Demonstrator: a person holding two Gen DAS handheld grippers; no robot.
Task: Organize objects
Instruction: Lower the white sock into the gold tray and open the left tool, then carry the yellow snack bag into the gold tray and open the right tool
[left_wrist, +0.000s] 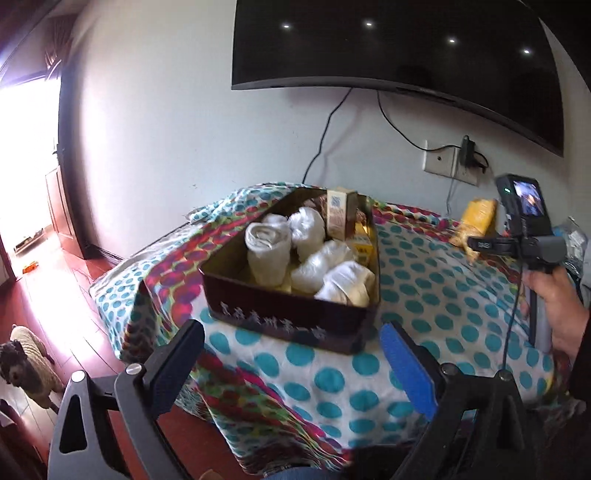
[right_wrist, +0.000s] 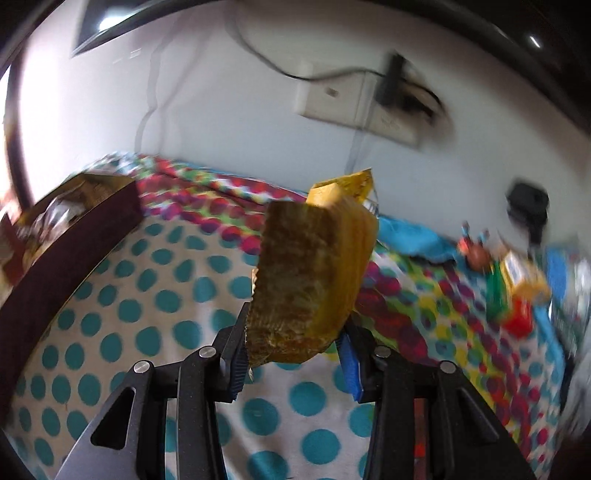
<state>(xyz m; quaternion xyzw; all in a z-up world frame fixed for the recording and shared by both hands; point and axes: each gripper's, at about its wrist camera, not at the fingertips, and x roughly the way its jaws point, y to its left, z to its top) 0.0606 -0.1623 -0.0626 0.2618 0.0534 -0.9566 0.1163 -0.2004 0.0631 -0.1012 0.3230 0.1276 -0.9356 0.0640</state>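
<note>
Sticking up between right gripper (right_wrist: 291, 354) fingers: yellow packet (right_wrist: 314, 280).

Black fingers (left_wrist: 177, 354), blue pads (left_wrist: 410, 373)

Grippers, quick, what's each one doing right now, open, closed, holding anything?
Left gripper: open, holding nothing, in front of the dark box.
Right gripper: closed on a yellow packet, lifted above the polka-dot cloth.

One dark box (left_wrist: 291, 325) sits on the worktop (left_wrist: 424, 295). Inside it lie five white wrapped bundles (left_wrist: 266, 254), one upright carton (left_wrist: 338, 214) and one yellow carton (left_wrist: 364, 245). One yellow packet (right_wrist: 310, 280) is between two fingers (right_wrist: 236, 354).
</note>
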